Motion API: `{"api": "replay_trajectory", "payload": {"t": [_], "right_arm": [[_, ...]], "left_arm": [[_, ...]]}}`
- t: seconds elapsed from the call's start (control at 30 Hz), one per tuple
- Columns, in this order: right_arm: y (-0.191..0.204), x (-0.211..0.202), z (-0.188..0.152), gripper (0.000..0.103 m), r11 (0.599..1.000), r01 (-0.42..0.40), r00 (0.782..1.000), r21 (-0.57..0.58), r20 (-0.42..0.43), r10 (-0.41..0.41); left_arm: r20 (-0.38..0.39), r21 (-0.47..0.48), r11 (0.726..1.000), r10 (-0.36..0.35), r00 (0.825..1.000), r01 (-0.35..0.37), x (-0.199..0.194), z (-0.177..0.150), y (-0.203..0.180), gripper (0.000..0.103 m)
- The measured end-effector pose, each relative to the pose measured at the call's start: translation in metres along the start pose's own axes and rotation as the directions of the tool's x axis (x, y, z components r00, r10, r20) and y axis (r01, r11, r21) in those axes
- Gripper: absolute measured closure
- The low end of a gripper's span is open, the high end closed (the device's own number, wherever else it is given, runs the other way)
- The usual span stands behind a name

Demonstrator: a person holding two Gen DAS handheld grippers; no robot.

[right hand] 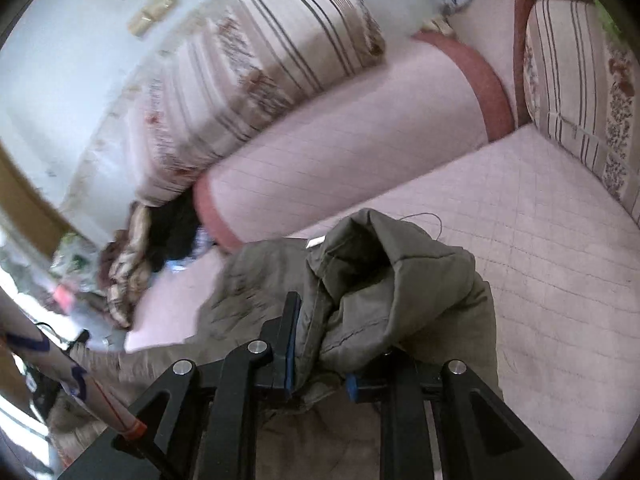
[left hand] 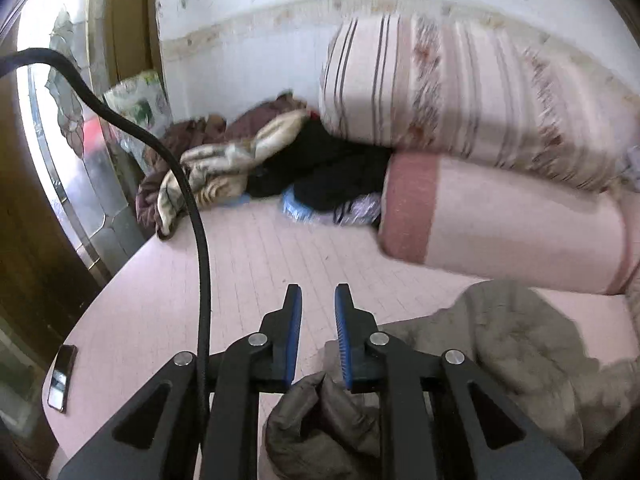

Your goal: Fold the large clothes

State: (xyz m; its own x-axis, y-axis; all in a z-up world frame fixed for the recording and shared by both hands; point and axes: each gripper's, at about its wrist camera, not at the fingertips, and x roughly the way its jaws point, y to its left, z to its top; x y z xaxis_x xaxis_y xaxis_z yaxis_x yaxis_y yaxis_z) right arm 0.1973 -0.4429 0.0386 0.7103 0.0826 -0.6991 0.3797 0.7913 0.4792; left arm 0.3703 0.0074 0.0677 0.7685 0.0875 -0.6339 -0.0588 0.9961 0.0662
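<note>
An olive-grey padded jacket [left hand: 516,344] lies on the pink quilted bed [left hand: 248,264]. My left gripper [left hand: 319,300] is open above the bed; a fold of the jacket [left hand: 320,412] sits low between the bases of its fingers, and the blue pads are apart and bare. In the right wrist view my right gripper [right hand: 320,320] is shut on a bunched part of the jacket [right hand: 384,280], which drapes over and hides its right finger. The rest of the jacket hangs down to the left.
A pink bolster [left hand: 500,216] and a striped cushion [left hand: 460,92] lie along the wall. A pile of dark and beige clothes [left hand: 256,164] sits at the far end of the bed. A phone [left hand: 62,376] lies near the bed's left edge. A black cable [left hand: 192,200] crosses the left view.
</note>
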Motion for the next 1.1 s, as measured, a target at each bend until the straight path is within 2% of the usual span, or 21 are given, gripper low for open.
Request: {"api": "replay_trajectory", "payload": {"t": [0.07,0.13,0.23,0.33,0.43,0.5,0.53,0.57,0.63,0.67,0.73,0.83,0.9,0.97,1.0,1.03,1.1], "right_arm": [[-0.003,0.029,0.002,0.082,0.999,0.044,0.999,-0.003,-0.017,-0.044],[-0.004,0.057,0.001,0.081,0.994,0.104,0.994,-0.032,-0.027,-0.105],[-0.006,0.098,-0.002,0.081,0.978,0.192,0.979,-0.078,-0.047,-0.196],[-0.018,0.118,0.0,0.08,0.977,0.211,0.974,-0.037,-0.071,-0.213],[-0.022,0.119,0.006,0.076,0.98,0.198,0.976,0.025,-0.097,-0.195],[-0.021,0.103,0.011,0.068,0.987,0.148,0.987,0.057,-0.076,-0.144],[-0.019,0.09,0.014,0.052,0.991,0.113,0.993,0.064,-0.051,-0.11],[-0.016,0.076,0.016,0.033,0.992,0.107,0.994,0.061,-0.013,-0.106],[-0.009,0.047,0.019,0.015,0.988,0.148,0.986,0.036,0.069,-0.15],[-0.004,0.033,0.021,0.014,0.985,0.174,0.979,0.015,0.107,-0.174],[0.014,0.005,0.016,0.014,0.97,0.234,0.964,-0.059,0.145,-0.223],[0.051,-0.017,-0.009,0.014,0.959,0.204,0.975,-0.198,0.132,-0.181],[0.079,-0.022,-0.036,0.022,0.946,0.143,0.988,-0.29,0.093,-0.121],[0.108,-0.02,-0.065,0.037,0.926,0.072,0.997,-0.37,0.034,-0.064],[0.122,-0.015,-0.079,0.043,0.915,0.038,0.999,-0.402,0.006,-0.039],[0.138,-0.007,-0.095,0.053,0.9,0.012,1.0,-0.436,-0.02,-0.023],[0.164,0.011,-0.12,0.055,0.866,-0.007,0.999,-0.499,-0.035,-0.012]], "left_arm": [[-0.058,-0.013,1.0,-0.008,0.998,0.007,0.033,-0.004,-0.009,0.087],[-0.105,-0.013,1.0,0.014,0.994,-0.015,0.066,-0.013,-0.017,0.087],[-0.175,-0.002,1.0,0.028,0.984,-0.028,0.094,-0.025,-0.019,0.087],[-0.201,-0.069,0.997,-0.055,0.978,0.041,0.088,-0.032,-0.004,0.085],[-0.136,-0.096,0.989,-0.129,0.982,0.117,0.045,-0.035,0.013,0.08],[-0.075,-0.103,0.985,-0.149,0.986,0.141,0.006,-0.043,0.023,0.051],[-0.055,-0.106,0.983,-0.153,0.987,0.147,-0.007,-0.047,0.026,0.044],[-0.03,-0.109,0.982,-0.155,0.987,0.151,-0.025,-0.055,0.031,0.039],[-0.01,-0.111,0.982,-0.155,0.988,0.153,-0.052,-0.073,0.039,0.039],[-0.012,-0.111,0.981,-0.159,0.987,0.157,-0.06,-0.082,0.042,0.038],[-0.019,-0.128,0.98,-0.156,0.988,0.152,-0.073,-0.101,0.051,0.038],[-0.024,-0.184,0.975,-0.132,0.991,0.125,-0.078,-0.131,0.067,0.038],[-0.031,-0.203,0.975,-0.096,0.995,0.088,-0.071,-0.148,0.075,0.038],[-0.055,-0.187,0.982,-0.05,0.997,0.039,-0.064,-0.158,0.078,0.038],[-0.068,-0.174,0.984,-0.04,0.997,0.028,-0.058,-0.163,0.079,0.038],[-0.072,-0.171,0.985,-0.044,0.996,0.031,-0.056,-0.165,0.082,0.038],[-0.083,-0.162,0.986,-0.04,0.996,0.026,-0.048,-0.169,0.085,0.038]]}}
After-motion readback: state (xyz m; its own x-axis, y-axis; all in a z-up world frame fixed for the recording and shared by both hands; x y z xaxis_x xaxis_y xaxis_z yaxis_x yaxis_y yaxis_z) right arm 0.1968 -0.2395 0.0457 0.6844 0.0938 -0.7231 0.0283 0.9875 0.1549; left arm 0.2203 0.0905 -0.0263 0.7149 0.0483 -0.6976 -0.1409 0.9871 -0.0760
